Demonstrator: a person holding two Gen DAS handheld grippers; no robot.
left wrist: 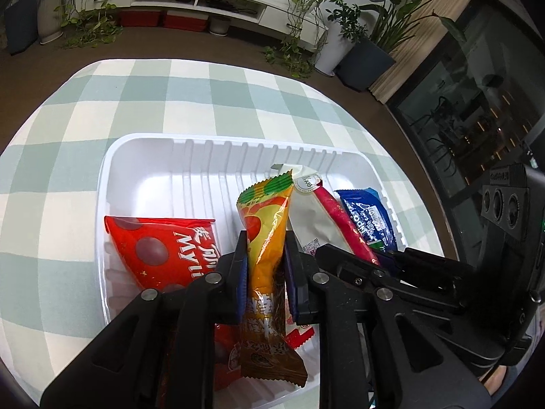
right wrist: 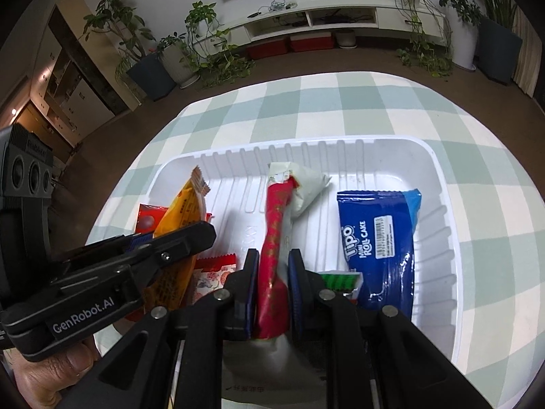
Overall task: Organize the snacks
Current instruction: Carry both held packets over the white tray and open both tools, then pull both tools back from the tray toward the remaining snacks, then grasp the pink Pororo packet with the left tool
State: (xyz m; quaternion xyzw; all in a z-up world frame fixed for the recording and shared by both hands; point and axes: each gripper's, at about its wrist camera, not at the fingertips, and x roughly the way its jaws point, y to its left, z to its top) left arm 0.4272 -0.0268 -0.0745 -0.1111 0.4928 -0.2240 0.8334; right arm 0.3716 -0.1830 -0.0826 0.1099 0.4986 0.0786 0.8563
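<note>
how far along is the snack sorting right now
Done: a red bag and a blue roll cake already lie in the white tray.
In hand: the left gripper is shut on an orange packet, and the right gripper is shut on a red-and-white packet, both over the tray.
Left: letting those two go. No loose snacks show on the checked cloth.

Both wrist fisheyes look steeply down, close over white tray (left wrist: pixel 143 156) (right wrist: pixel 439 184) on checked worktop (left wrist: pixel 85 109) (right wrist: pixel 306 102); tray shared by both.
</note>
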